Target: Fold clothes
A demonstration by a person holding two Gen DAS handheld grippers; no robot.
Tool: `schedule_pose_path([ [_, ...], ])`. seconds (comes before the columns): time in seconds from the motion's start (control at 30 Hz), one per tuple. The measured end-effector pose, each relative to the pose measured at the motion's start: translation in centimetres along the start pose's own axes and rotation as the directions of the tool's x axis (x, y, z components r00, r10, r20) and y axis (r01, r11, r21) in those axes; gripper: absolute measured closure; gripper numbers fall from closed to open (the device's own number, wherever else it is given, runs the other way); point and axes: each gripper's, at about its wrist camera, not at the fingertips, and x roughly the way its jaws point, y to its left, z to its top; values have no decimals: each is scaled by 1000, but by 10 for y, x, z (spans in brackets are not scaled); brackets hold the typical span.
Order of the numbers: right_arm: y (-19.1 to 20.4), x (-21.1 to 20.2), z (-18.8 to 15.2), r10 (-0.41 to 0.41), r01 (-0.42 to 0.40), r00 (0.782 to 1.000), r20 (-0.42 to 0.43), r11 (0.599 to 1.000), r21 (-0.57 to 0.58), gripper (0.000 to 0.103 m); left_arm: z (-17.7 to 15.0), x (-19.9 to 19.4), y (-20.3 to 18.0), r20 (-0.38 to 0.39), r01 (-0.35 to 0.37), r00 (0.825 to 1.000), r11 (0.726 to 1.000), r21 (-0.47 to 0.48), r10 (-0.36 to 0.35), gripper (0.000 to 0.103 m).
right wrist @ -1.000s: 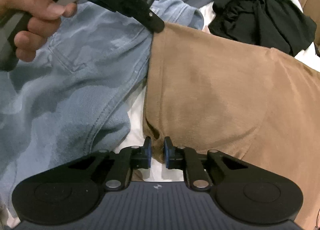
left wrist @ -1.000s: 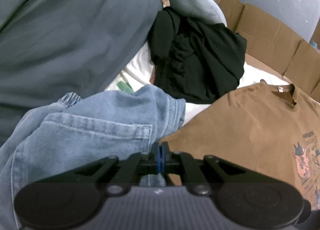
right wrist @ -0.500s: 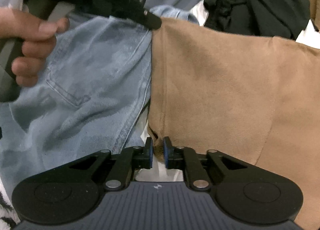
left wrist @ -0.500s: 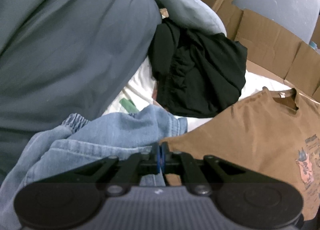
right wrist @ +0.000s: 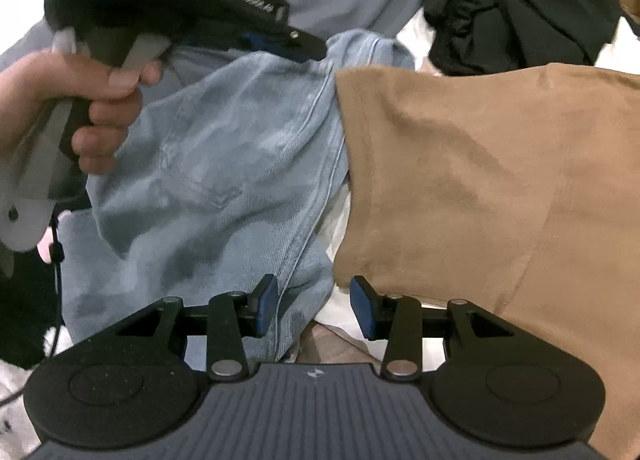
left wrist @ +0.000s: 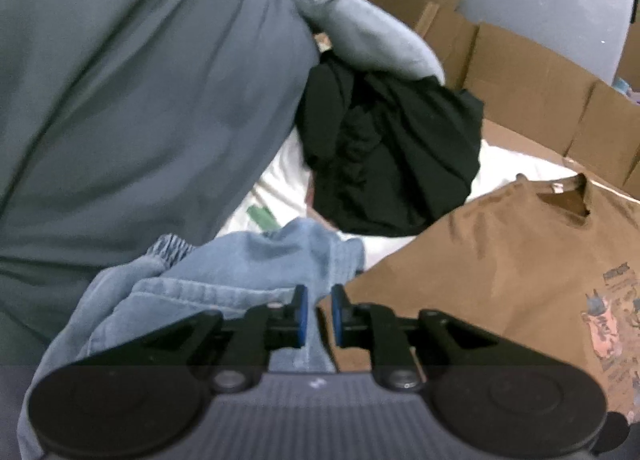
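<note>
Beside the jeans (right wrist: 224, 163), both the left gripper (left wrist: 318, 314) and right gripper (right wrist: 314, 306) are opening, empty, off the brown shirt's (right wrist: 480, 179) folded edge, best lifted straight clear so it lies flat.

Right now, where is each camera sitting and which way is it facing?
Left wrist: on the left gripper, angled down over the jeans, brown shirt and black garment; only its opening jaws show.
Right wrist: on the right gripper, angled down at the jeans-shirt seam; its opening jaws show, plus the person's left hand.
Shared: jeans, brown shirt, black garment.
</note>
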Motion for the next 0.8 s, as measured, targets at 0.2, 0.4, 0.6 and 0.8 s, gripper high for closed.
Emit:
schedule_pose_path([
  [0.2,-17,-15,2,-28,27,1000,10,996,81,59,-4,4,-23,-10,89,996,996,-22,-90,88],
  [0.4,-44,-27,-8,-109,108,994,5,987,117,57,-17,40,-52,-58,159,986,987,-4,-159,88],
  [0.6,-68,-41,-11,-135,134,991,-2,976,174,57,-28,73,-60,-85,127,988,992,-12,-127,88],
  [0.8,-94,-59,-7,-152,154,988,-24,972,179,57,-24,74,-40,-76,25,997,999,-40,-28,89],
])
